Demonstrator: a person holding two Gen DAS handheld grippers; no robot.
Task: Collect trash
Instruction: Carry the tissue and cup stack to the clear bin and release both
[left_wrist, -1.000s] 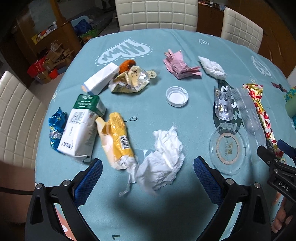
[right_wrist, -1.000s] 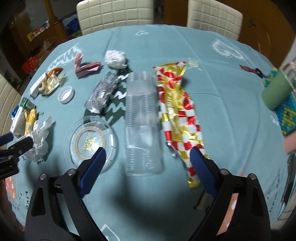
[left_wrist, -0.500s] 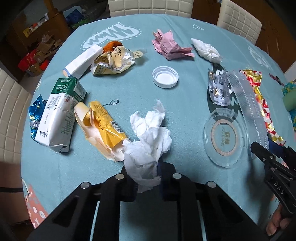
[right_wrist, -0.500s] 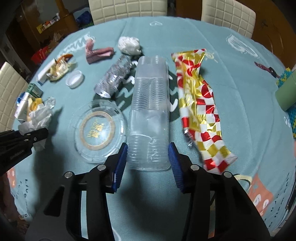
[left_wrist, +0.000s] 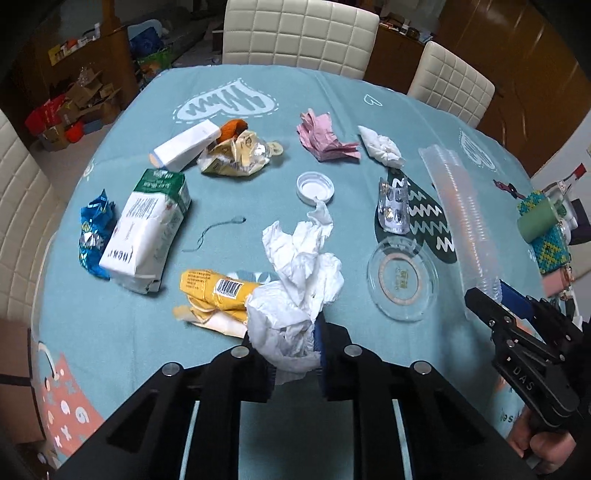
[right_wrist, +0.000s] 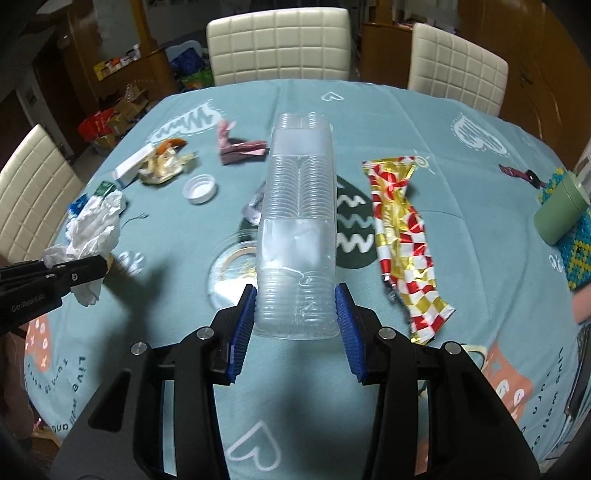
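My left gripper is shut on a crumpled white tissue and holds it above the teal tablecloth; the tissue also shows in the right wrist view. My right gripper is shut on the near end of a long clear ribbed plastic tray, lifted and pointing away; the tray also shows in the left wrist view. Trash lying on the table: a yellow wrapper, a white milk carton, a blue wrapper, a white cap, pink paper, a foil blister pack, a clear round lid, a red-and-gold wrapper.
A white box and a crumpled yellowish wrapper lie at the far left, a white tissue ball further right. A green cup on a knitted mat stands at the right edge. Cream chairs surround the table.
Both grippers went from open to shut. The left one took the white tissue and lifted it. The right one closed on the clear tray and raised it off the table.
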